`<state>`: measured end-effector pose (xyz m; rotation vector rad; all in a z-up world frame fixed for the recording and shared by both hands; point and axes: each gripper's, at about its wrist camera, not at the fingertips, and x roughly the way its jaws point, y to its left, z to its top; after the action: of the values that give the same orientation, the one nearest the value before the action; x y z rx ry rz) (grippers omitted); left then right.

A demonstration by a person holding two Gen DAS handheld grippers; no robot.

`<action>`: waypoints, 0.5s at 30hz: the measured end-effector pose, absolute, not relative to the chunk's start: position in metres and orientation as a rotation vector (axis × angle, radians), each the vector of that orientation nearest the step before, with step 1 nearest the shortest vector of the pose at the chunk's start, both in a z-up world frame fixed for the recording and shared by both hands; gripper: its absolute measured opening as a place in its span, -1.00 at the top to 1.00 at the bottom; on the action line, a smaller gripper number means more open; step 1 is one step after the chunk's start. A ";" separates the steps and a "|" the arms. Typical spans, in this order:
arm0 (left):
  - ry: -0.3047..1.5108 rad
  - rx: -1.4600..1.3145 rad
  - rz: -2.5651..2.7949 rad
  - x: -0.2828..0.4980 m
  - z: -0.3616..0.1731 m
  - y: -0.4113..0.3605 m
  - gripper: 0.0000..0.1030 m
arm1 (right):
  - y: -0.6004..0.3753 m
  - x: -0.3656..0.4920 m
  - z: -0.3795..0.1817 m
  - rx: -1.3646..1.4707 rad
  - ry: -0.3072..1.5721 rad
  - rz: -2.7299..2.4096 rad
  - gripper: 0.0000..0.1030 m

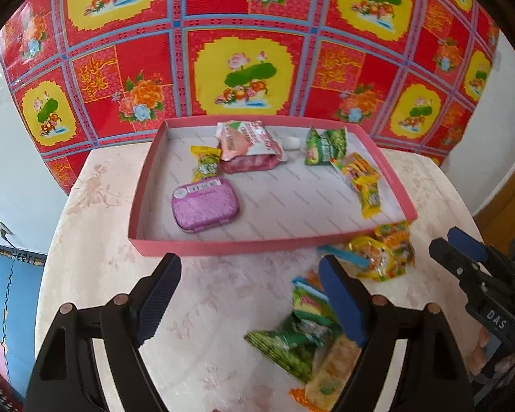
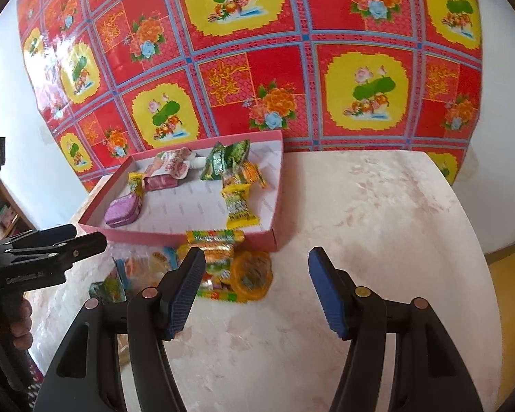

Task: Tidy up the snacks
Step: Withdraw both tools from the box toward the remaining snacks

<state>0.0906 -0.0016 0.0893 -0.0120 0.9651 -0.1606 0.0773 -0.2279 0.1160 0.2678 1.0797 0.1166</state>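
A shallow pink tray [image 1: 223, 245] stands at the back of the pale table and holds a purple tin [image 1: 206, 206], a pink packet [image 1: 247, 140], green packets [image 1: 326, 146] and yellow sweets [image 1: 367, 192]. Loose snacks lie in front of it: a yellow-orange pile [image 1: 384, 254] and green packets [image 1: 292, 343]. My left gripper [image 1: 250, 271] hovers open over bare table, its right finger beside the green packets. In the right wrist view my right gripper [image 2: 257, 257] is open and empty, just right of the loose pile [image 2: 223, 267] and a round yellow packet [image 2: 254, 274].
A red floral cloth [image 1: 243, 34] hangs behind the table [image 2: 377, 240]. Each gripper shows in the other's view: the right gripper [image 1: 444, 238] and the left gripper [image 2: 86, 237], with a hand [image 2: 20, 319] on its handle. The tray [image 2: 189, 238] sits left of bare tabletop.
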 end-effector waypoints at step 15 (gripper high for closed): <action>0.994 0.045 -0.215 0.064 0.079 -0.014 -0.67 | -0.232 0.054 0.107 0.244 1.131 0.111 -0.24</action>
<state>0.0644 -0.0136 0.0789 0.0453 0.9942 -0.2152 0.0539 -0.2317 0.1075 0.2443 1.1308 0.1111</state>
